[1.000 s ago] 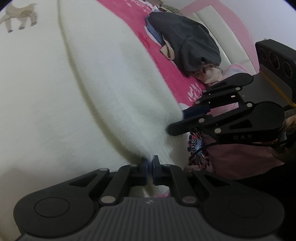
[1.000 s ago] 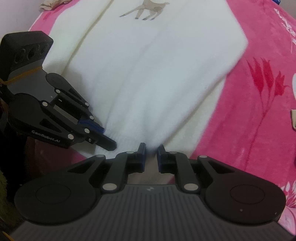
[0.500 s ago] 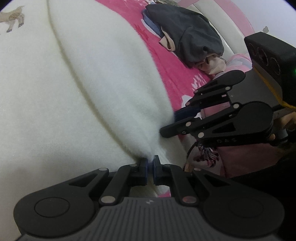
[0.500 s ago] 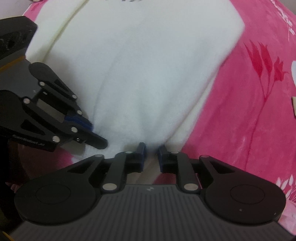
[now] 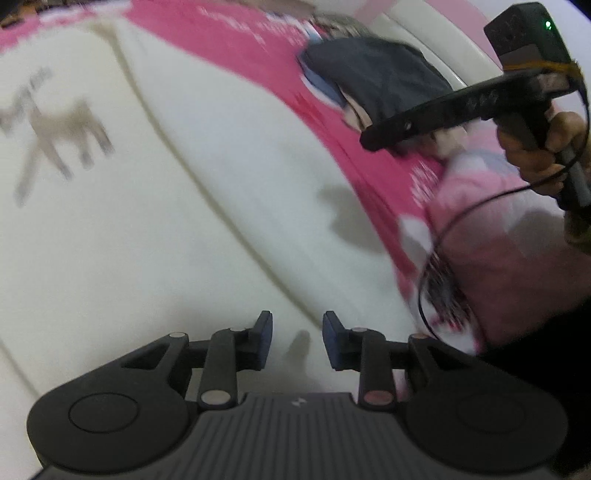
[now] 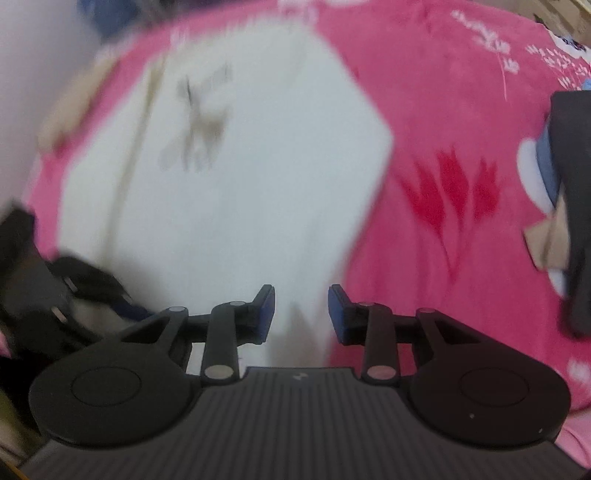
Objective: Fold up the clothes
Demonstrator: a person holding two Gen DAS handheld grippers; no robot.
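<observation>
Pink bedspread (image 6: 461,258) carries a white sweater (image 6: 240,184) ahead of both spread, empty grippers, left gripper (image 5: 297,338) and right gripper (image 6: 301,314); a fold seems laid; next needs fresh edge grips.

A pink blanket (image 6: 461,155) (red flower print) covers the bed, a pale headboard (image 5: 424,33) beyond it.

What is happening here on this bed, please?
A person is folding a white sweater with a small animal print on a pink blanket, with a hand-held gripper in each hand. At this moment the left gripper and the right gripper are both open above the sweater's near edge and hold nothing. A dark garment lies further back on the blanket.
</observation>
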